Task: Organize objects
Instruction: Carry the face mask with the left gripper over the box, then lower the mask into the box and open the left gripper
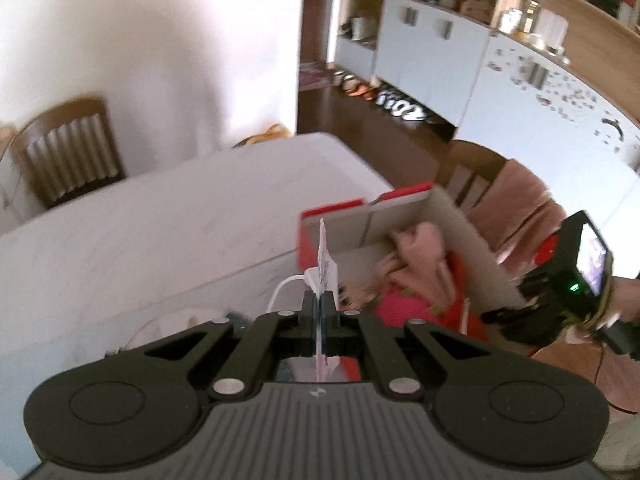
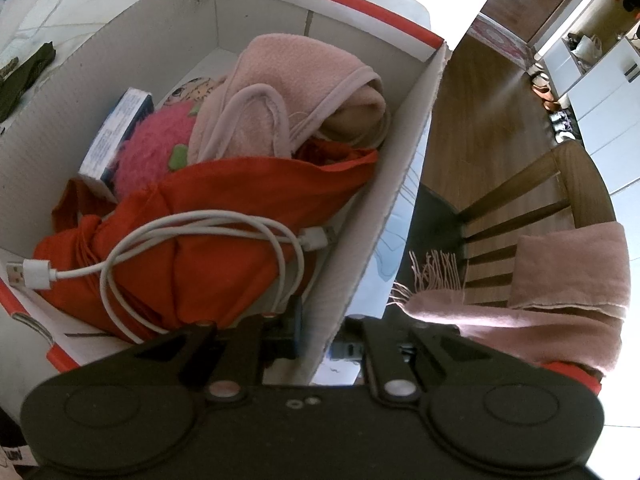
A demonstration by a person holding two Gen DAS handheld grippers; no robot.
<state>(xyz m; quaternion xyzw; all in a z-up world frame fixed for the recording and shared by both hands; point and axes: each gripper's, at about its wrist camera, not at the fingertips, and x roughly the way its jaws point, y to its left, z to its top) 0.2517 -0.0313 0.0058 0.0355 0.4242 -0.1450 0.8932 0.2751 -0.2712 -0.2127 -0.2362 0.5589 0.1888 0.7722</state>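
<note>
A red-rimmed cardboard box stands on the white table. It holds a pink towel, a red cloth bag, a white USB cable, a pink plush and a small blue-white carton. My left gripper is shut on a thin white card or packet, held upright near the box's left wall. My right gripper grips the box's right wall, one finger inside and one outside; it also shows in the left wrist view.
A wooden chair with a pink scarf draped on it stands right of the table. Another chair stands at the far left. White cabinets and shoes line the far wall. A dark cloth lies on the table.
</note>
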